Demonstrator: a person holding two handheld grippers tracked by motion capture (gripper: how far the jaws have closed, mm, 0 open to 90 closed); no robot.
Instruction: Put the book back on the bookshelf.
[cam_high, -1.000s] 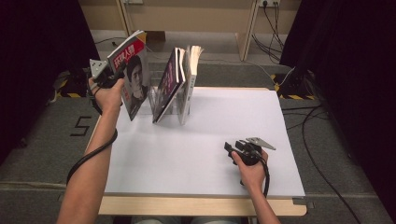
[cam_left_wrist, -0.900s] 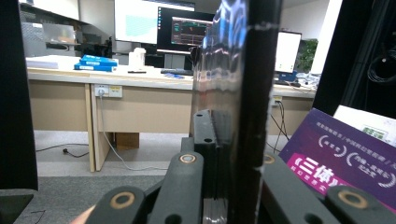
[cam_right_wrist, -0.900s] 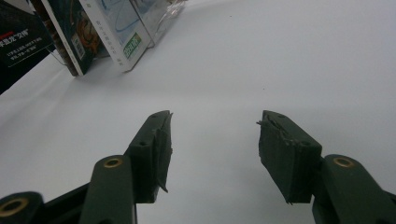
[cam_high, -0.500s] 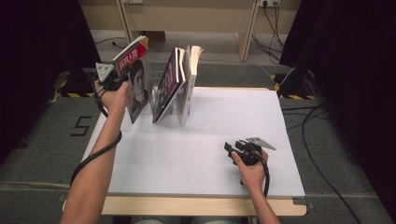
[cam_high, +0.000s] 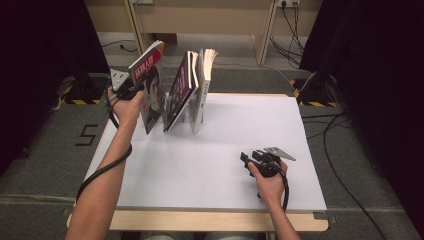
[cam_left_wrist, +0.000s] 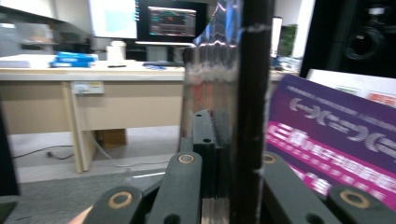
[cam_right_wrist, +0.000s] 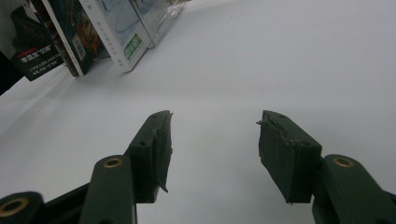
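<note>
My left gripper (cam_high: 131, 85) is shut on a book with a red-and-black cover (cam_high: 151, 82), held tilted at the table's far left with its lower corner near the white surface. In the left gripper view the book's edge (cam_left_wrist: 243, 93) runs up between the closed jaws of that gripper (cam_left_wrist: 229, 158). Just to the right, a purple-covered book (cam_high: 179, 90) (cam_left_wrist: 336, 135) leans against a pale-covered book (cam_high: 204, 80). My right gripper (cam_high: 248, 162) rests on the table near the front right, open with nothing between its fingers (cam_right_wrist: 215, 140).
The white table top (cam_high: 225, 130) stretches between the books and my right hand. The standing books (cam_right_wrist: 112, 32) lie ahead and to the left of the right gripper. Behind the table are a wooden desk (cam_left_wrist: 93, 98), cables and dark curtains.
My left hand has carried the red-and-black book a little right and down, closer to the leaning books. The right hand has stayed where it was.
</note>
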